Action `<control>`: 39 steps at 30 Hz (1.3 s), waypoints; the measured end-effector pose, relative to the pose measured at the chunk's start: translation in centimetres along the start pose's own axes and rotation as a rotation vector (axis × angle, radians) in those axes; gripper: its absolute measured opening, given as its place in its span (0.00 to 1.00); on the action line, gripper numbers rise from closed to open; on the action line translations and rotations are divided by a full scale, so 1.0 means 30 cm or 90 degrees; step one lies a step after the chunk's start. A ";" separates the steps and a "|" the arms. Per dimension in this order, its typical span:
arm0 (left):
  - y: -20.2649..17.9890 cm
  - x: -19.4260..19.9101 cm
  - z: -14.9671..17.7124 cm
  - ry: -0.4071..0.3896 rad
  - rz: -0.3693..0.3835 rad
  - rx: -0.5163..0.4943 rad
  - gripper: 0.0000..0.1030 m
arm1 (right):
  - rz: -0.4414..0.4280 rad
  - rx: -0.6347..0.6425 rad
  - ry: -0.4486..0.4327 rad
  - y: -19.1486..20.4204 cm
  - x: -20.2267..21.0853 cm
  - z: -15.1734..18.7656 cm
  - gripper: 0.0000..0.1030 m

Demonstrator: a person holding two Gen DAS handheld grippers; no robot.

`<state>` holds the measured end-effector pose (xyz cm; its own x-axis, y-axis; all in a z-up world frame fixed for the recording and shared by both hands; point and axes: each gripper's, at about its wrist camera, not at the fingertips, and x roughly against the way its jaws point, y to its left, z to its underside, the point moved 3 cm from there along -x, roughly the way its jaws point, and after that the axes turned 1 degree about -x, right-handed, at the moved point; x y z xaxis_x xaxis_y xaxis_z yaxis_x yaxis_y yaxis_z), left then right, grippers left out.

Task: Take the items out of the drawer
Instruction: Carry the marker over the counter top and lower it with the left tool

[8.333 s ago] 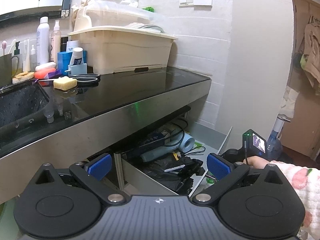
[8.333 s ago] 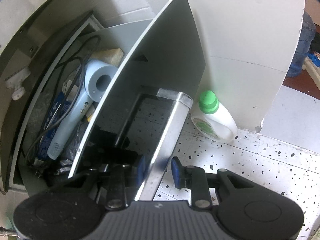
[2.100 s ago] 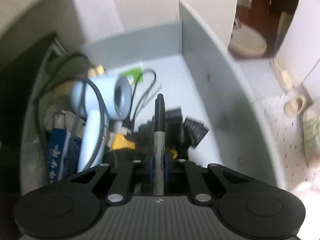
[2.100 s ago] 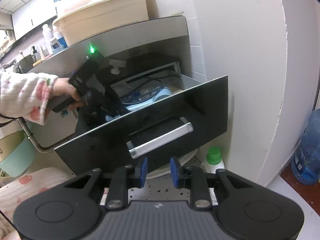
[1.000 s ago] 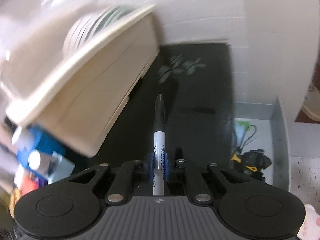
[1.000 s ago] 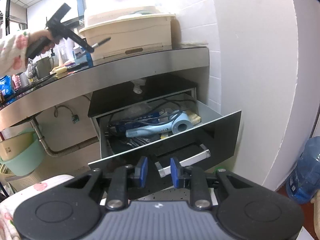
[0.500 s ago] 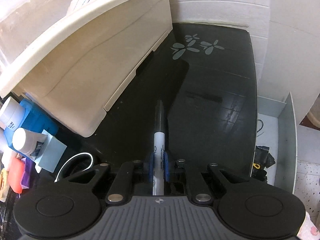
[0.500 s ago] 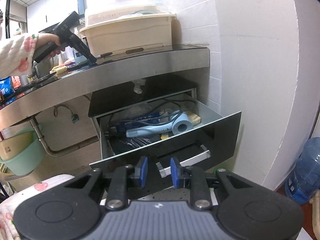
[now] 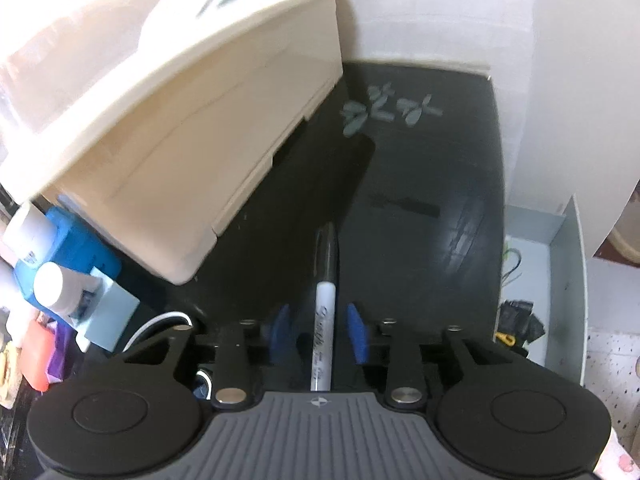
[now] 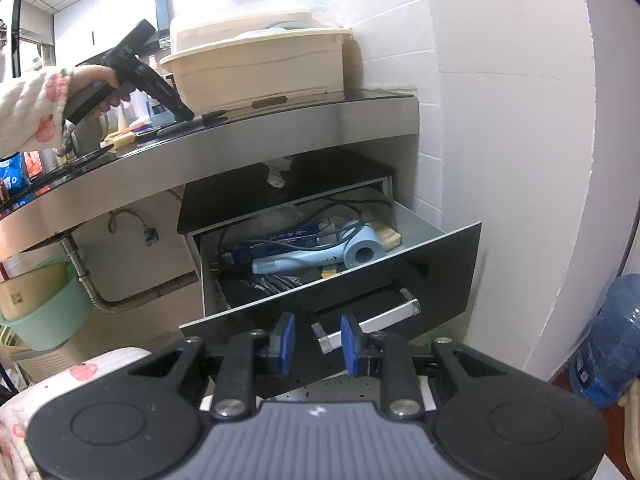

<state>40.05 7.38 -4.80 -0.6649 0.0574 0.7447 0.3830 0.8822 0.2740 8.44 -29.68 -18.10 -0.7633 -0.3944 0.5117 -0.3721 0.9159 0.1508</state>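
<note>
Two grippers were in my hands. My left gripper [image 9: 319,326] pointed down over the black table [image 9: 420,168], and its jaws were opening, the blue pads standing clear on either side of a black-capped marker [image 9: 325,300]. That marker lay between them on the table, cap pointing away from me, just beside a cream plastic bin [image 9: 192,120]. Left of the bin stood a blue box [image 9: 76,248] and a white bottle [image 9: 52,284].

Seen from the right wrist, my right gripper [image 10: 316,344] hovered in front of the open drawer [image 10: 420,264], its jaws parted a little and holding nothing, close to the silver drawer handle [image 10: 372,320] but not around it. Inside the drawer lay a pale blue hair dryer [image 10: 320,254] among dark cables [image 10: 288,240] and black plastic wrapping. A green bucket [image 10: 44,304] hung under the table to the left, and a blue water jug [image 10: 608,344] stood on the floor at the far right.
</note>
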 end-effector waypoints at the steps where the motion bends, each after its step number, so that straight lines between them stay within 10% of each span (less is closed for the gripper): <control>1: 0.002 0.016 -0.004 -0.010 -0.003 0.002 0.43 | 0.000 -0.002 0.000 -0.001 0.001 0.002 0.23; 7: -0.007 0.073 -0.018 -0.036 -0.007 -0.003 0.51 | -0.004 -0.002 0.000 0.004 0.003 0.006 0.23; 18: -0.090 -0.010 0.033 0.018 0.021 -0.036 0.13 | 0.002 -0.008 -0.002 -0.005 0.024 0.016 0.23; 39: -0.060 -0.004 0.021 0.005 0.000 -0.039 0.28 | 0.003 -0.005 0.000 -0.010 0.038 0.015 0.23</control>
<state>39.03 6.08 -5.78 -0.6605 0.0532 0.7489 0.4210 0.8521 0.3108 7.43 -30.43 -17.94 -0.7649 -0.3900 0.5127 -0.3642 0.9183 0.1552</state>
